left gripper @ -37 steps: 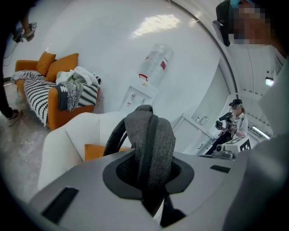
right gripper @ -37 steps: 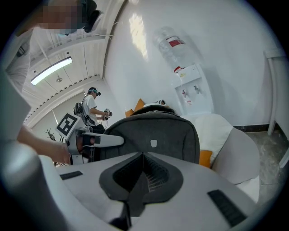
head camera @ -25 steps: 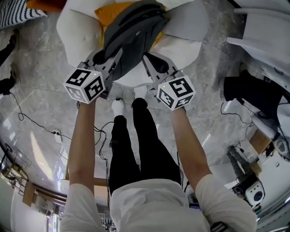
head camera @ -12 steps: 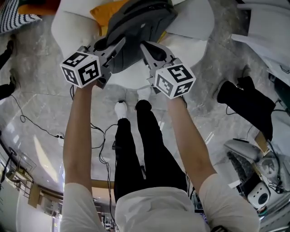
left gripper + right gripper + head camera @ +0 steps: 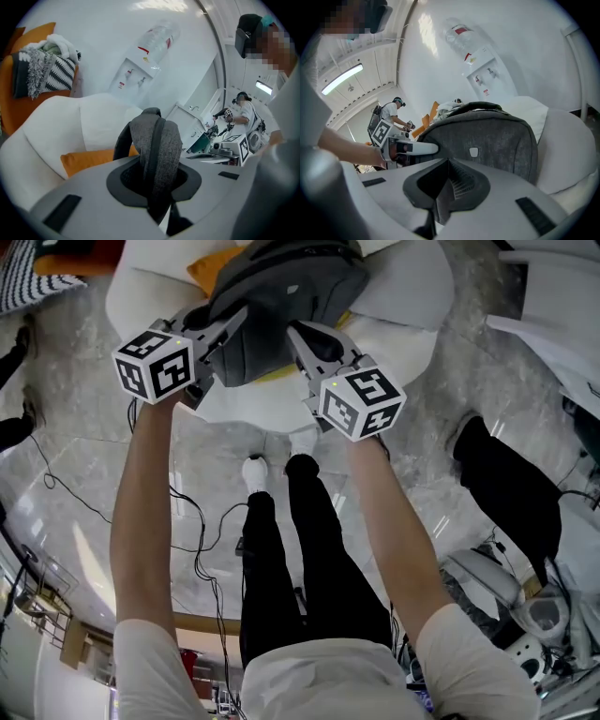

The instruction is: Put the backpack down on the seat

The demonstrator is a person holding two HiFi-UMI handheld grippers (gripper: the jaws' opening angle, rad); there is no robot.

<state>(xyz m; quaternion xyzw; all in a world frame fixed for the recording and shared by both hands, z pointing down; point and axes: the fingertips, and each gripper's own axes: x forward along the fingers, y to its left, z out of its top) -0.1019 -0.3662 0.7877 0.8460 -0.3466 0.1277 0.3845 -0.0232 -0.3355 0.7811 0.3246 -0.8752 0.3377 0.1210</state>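
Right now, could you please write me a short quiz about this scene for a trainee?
1. True or false: the left tongs are closed on a strap of the grey fabric backpack.
2. What lies on the soft white armchair? A an orange cushion, B a green towel, C a blue box.
3. Name the white machine with a clear bottle on top.
Key: 1 true; 2 A; 3 a water dispenser.

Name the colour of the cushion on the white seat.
Orange cushion; clearest in the left gripper view.
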